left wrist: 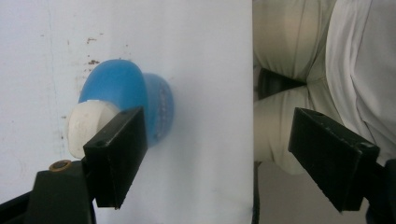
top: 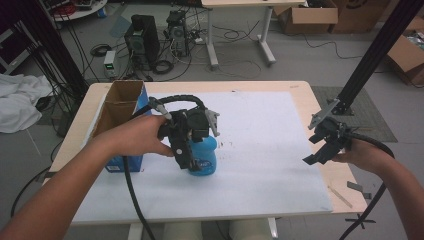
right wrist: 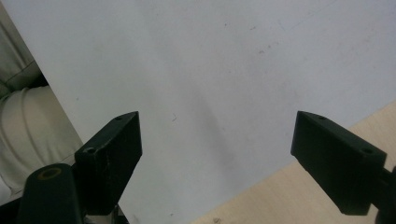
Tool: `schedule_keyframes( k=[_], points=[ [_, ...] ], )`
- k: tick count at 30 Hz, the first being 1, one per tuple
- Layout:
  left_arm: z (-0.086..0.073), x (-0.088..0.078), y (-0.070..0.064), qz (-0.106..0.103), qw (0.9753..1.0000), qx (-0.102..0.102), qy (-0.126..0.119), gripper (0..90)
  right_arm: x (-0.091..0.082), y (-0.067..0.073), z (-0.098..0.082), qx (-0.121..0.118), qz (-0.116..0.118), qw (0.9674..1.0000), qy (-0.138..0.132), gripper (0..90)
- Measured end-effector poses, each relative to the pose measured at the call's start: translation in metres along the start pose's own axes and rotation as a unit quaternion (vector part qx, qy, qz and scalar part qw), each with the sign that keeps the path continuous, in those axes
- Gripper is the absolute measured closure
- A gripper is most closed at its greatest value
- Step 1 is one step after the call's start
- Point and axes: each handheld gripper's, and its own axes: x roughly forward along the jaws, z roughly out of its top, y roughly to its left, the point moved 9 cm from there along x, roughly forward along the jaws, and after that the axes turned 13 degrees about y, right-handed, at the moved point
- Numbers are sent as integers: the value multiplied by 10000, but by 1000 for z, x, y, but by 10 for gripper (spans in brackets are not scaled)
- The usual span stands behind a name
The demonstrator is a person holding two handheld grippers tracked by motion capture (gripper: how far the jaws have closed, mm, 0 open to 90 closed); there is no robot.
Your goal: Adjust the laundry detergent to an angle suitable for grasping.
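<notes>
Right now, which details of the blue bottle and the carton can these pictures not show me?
- Blue bottle: in the high view the left tool covers its top; the label print is too small to read.
- Blue bottle in the left gripper view: one black jaw overlaps its white cap.
- Open carton: the person's forearm hides its front in the high view.
</notes>
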Motion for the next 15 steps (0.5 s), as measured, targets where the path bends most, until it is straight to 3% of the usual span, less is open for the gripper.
schedule_keyframes(
  k=[15],
  points=[
    [1, -4, 1, 29, 10000, 14, -33, 204, 0, -1, 1, -12, -5, 10000, 15, 162]
  ],
)
